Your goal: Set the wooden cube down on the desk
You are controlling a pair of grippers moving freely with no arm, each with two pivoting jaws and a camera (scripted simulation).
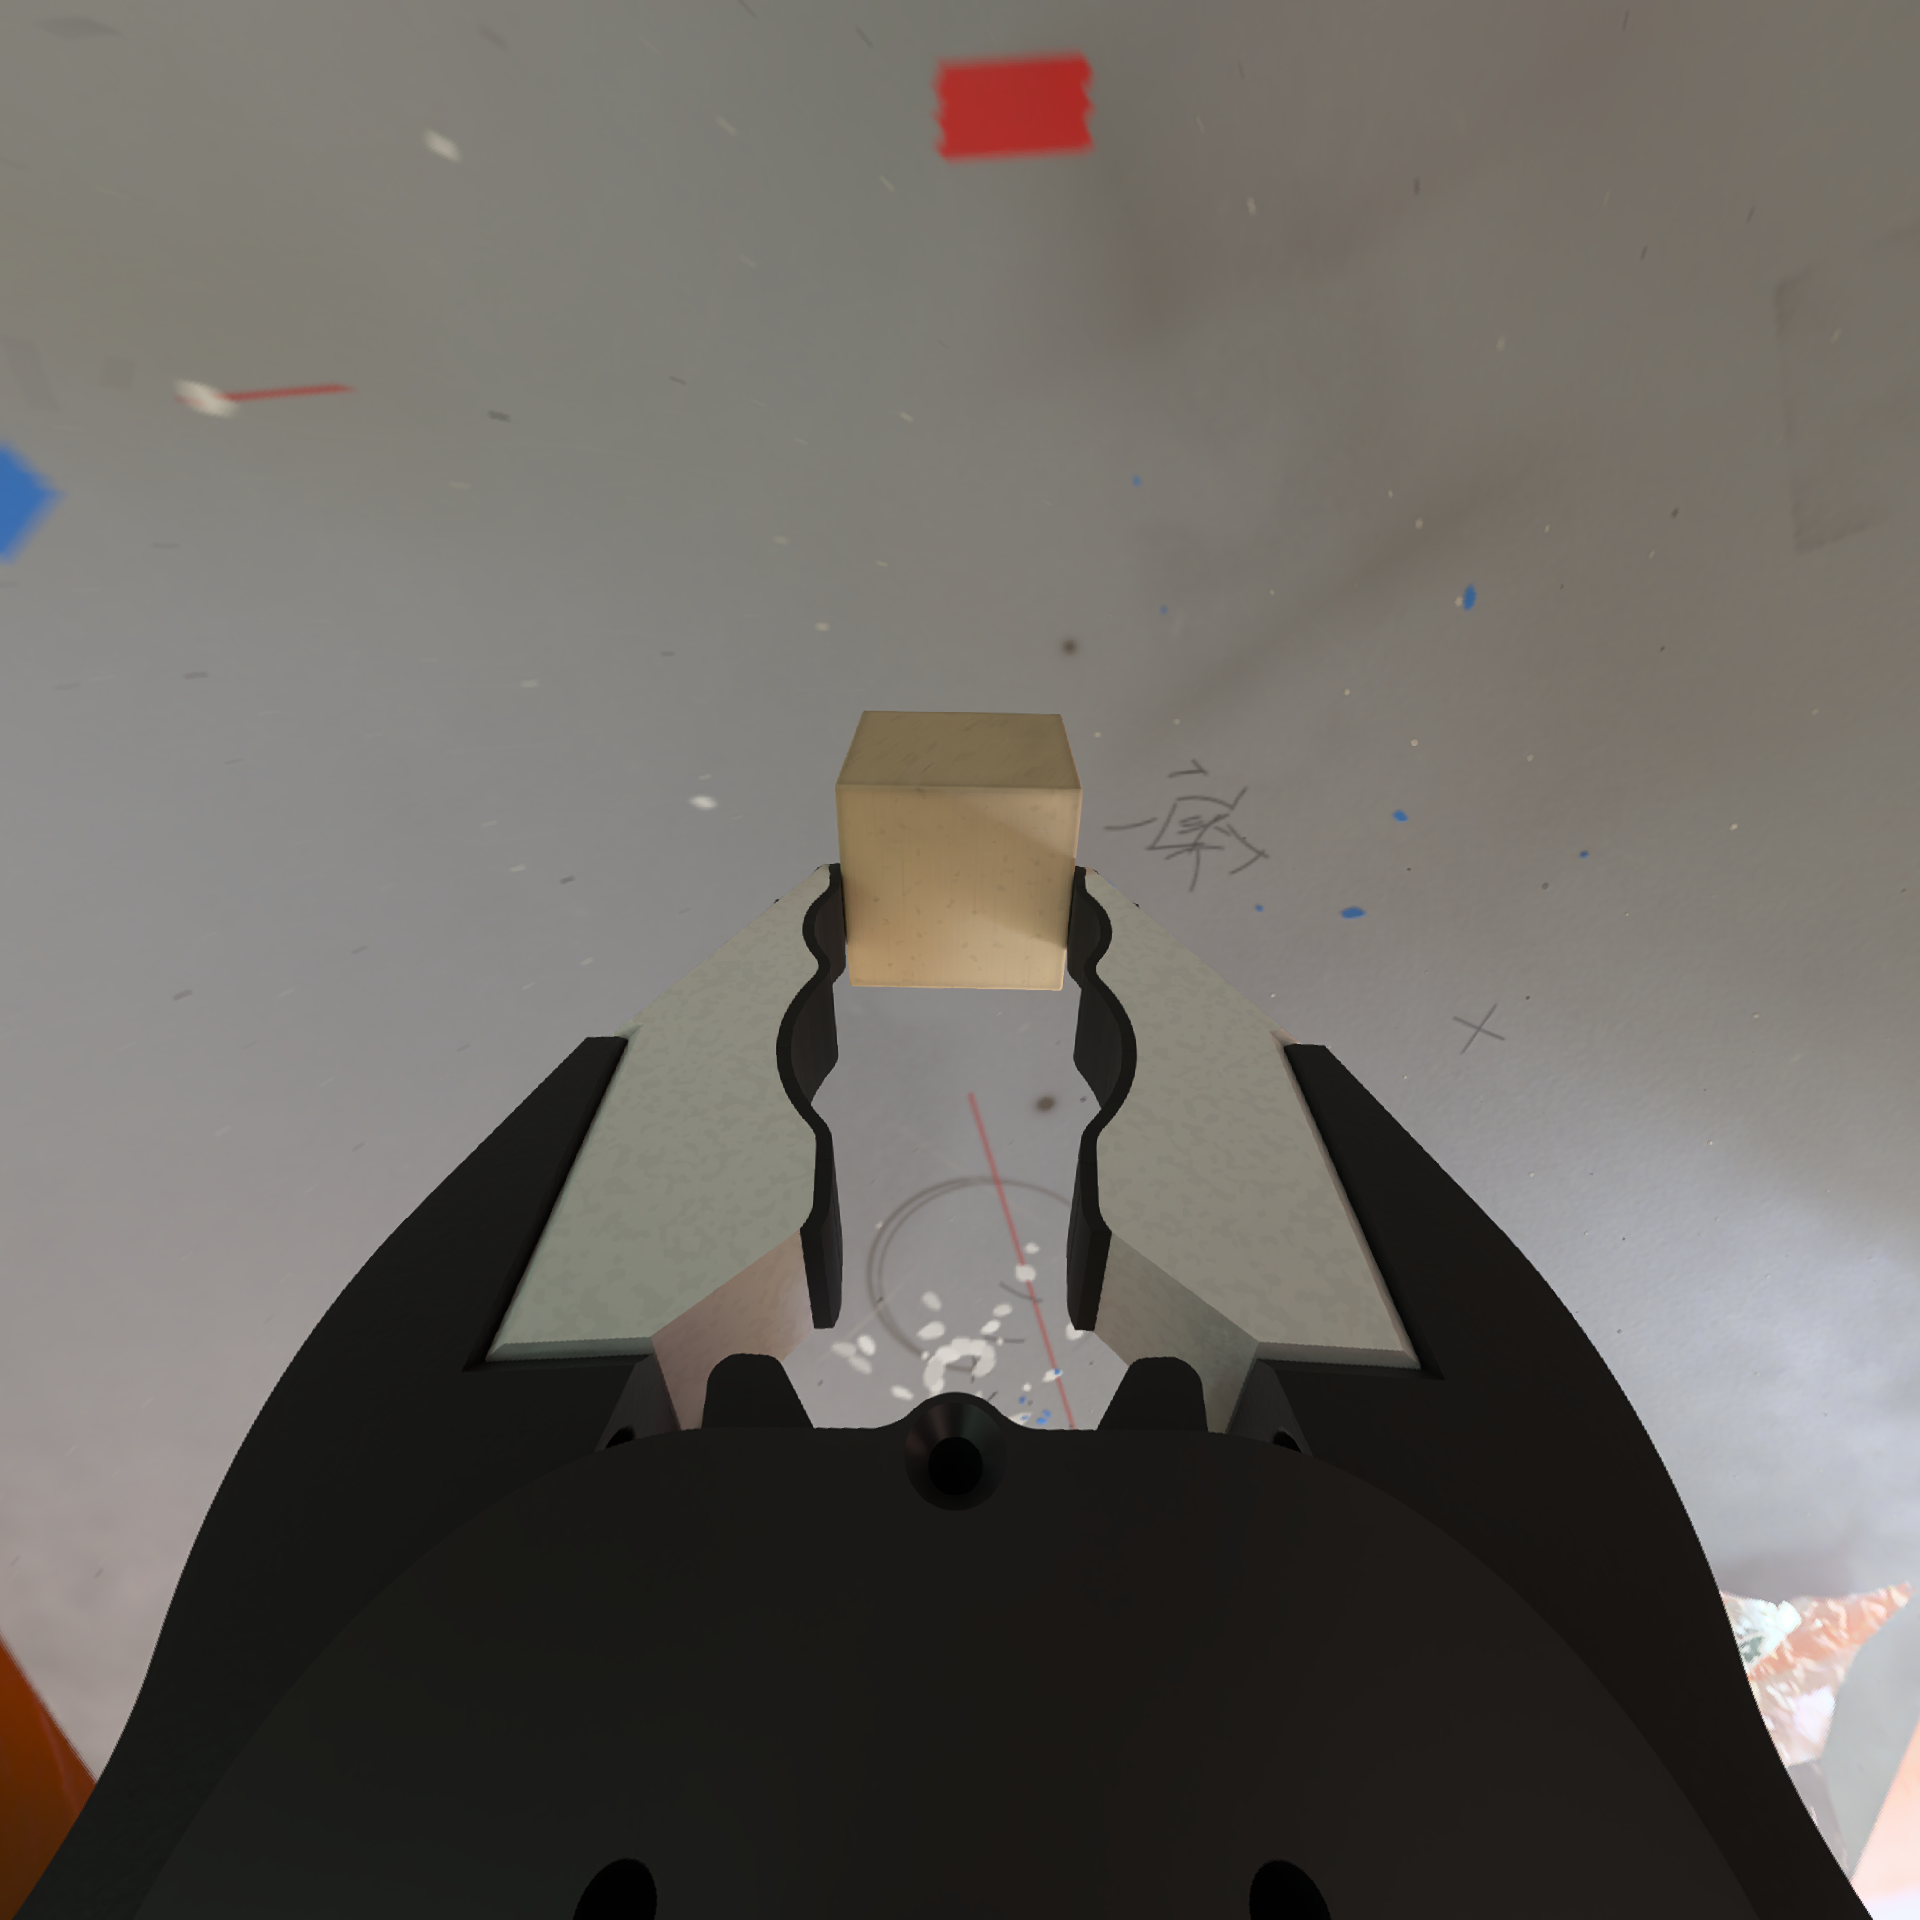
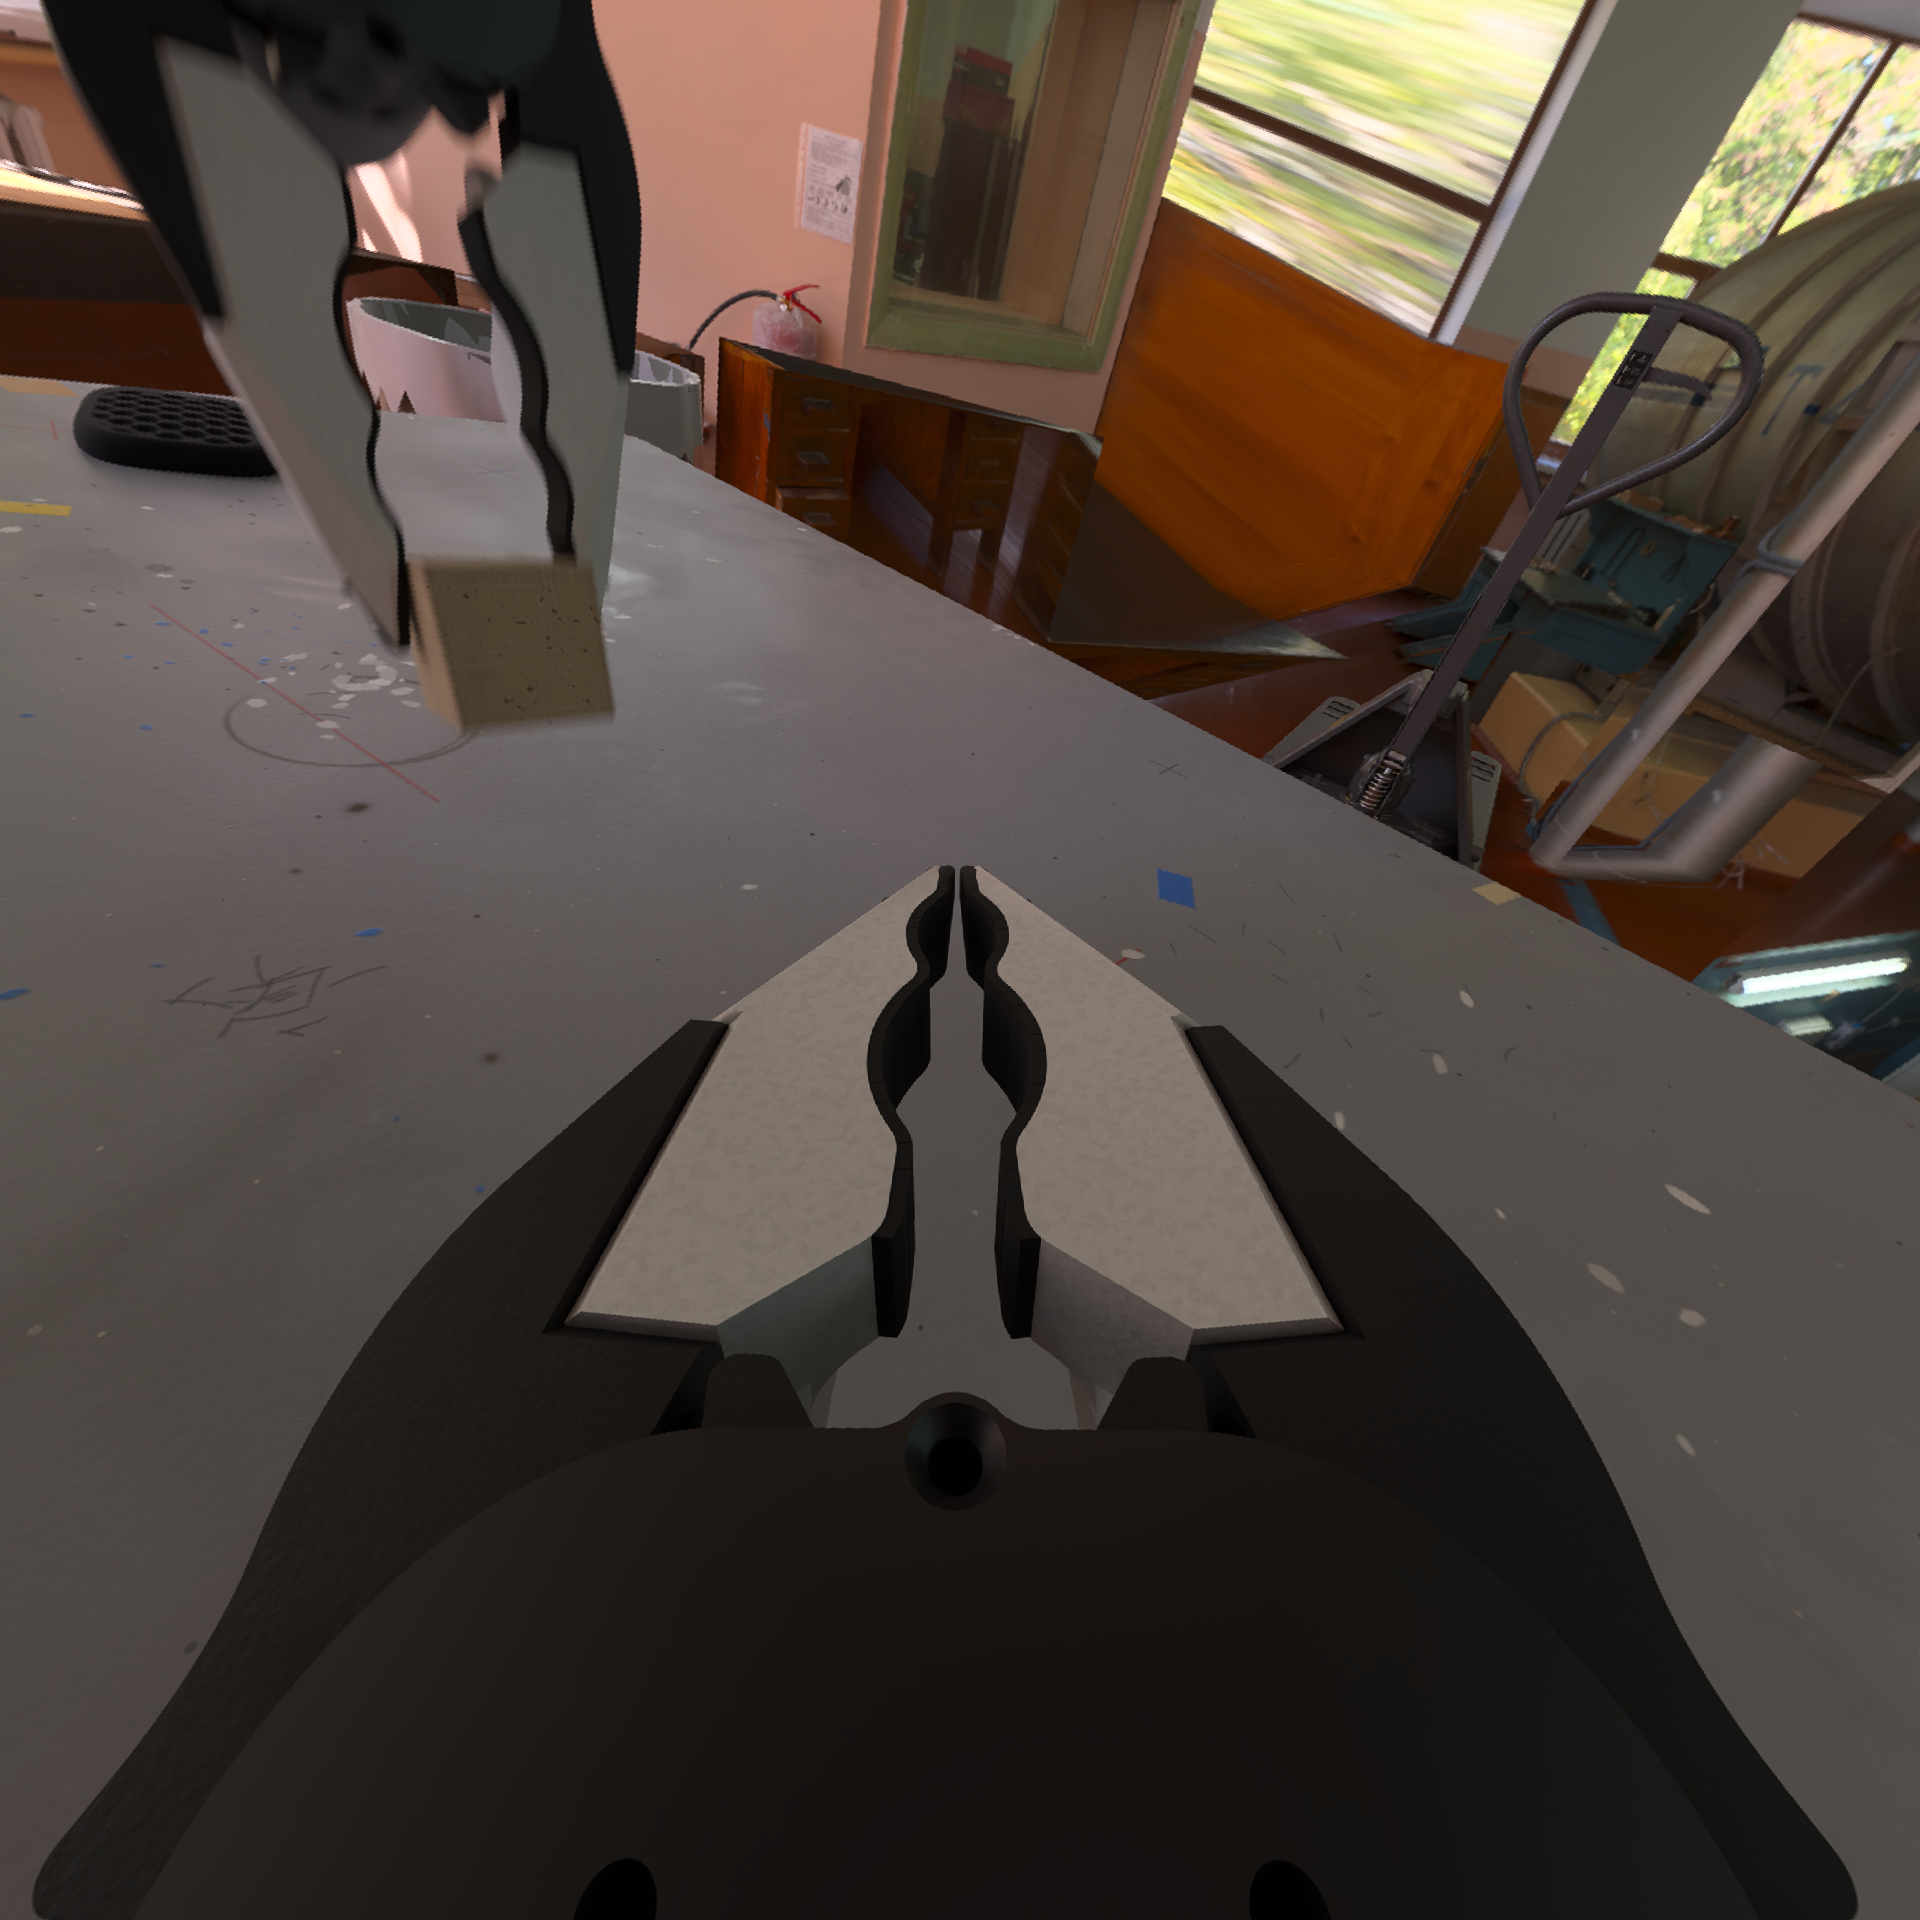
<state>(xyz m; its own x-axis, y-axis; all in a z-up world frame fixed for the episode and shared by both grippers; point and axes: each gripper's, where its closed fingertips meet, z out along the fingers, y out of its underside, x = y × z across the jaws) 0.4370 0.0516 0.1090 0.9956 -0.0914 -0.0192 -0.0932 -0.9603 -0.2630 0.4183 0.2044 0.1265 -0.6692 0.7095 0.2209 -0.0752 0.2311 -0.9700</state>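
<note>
My left gripper (image 1: 958,883) is shut on a pale wooden cube (image 1: 958,862), held by its two sides at the fingertips, above the grey desk (image 1: 520,727). In the right wrist view the same gripper (image 2: 483,592) hangs at the upper left, pointing down, with the cube (image 2: 514,644) between its tips and clear of the desk (image 2: 727,748) surface. My right gripper (image 2: 957,873) is shut and empty, low over the desk, to the right of the cube.
A red tape patch (image 1: 1013,106) and a blue patch (image 1: 21,499) mark the desk. A pencilled circle with white paint spots (image 2: 343,717) lies below the cube. A black perforated pad (image 2: 171,431) lies far left. The desk edge (image 2: 1351,800) runs diagonally at right.
</note>
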